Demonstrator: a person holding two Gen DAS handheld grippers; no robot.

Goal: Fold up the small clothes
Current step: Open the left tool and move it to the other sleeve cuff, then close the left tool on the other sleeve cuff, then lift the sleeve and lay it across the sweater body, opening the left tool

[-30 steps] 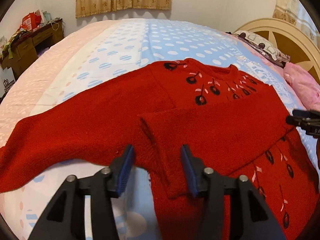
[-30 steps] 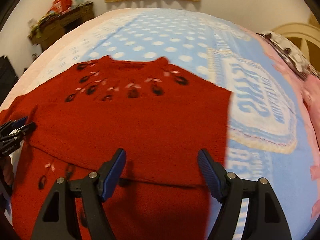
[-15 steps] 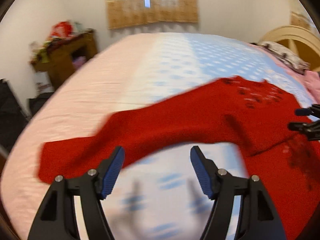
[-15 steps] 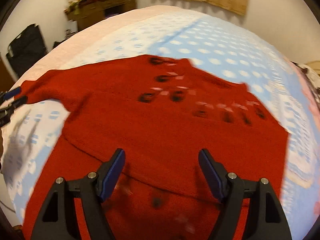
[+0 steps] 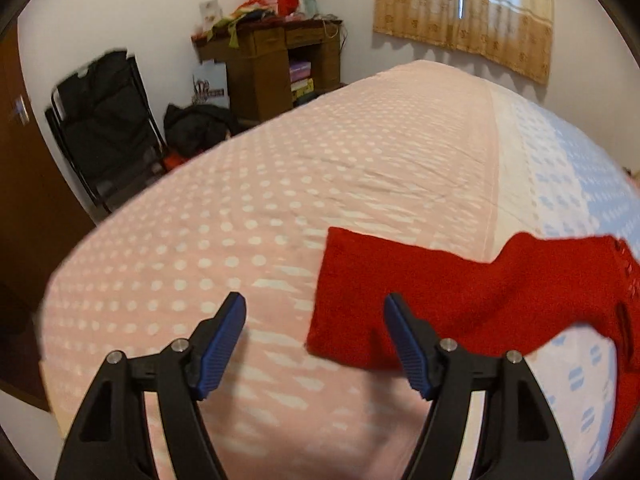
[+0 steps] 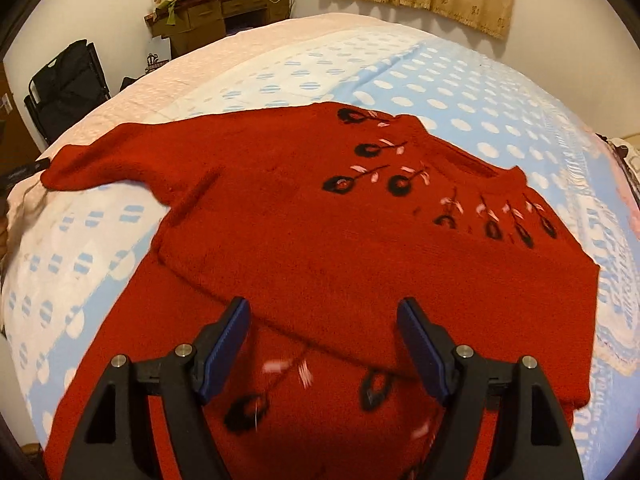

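A red knitted sweater with black and pink flower patterns lies flat on the bed. One sleeve is folded across its body; the other sleeve stretches out left over the pink part of the bed. My left gripper is open and empty, hovering just left of that sleeve's cuff, with the right fingertip over the cuff edge. My right gripper is open and empty above the sweater's folded sleeve, near the lower body.
The bed cover is pink on the left, light blue with dots on the right. A wooden desk with clutter, a black folding chair and bags stand beyond the bed. Curtains hang on the far wall.
My left gripper swung left from the sweater's body to the outstretched sleeve's cuff. My right gripper turned left, bringing the whole sweater into view. Both stayed open.
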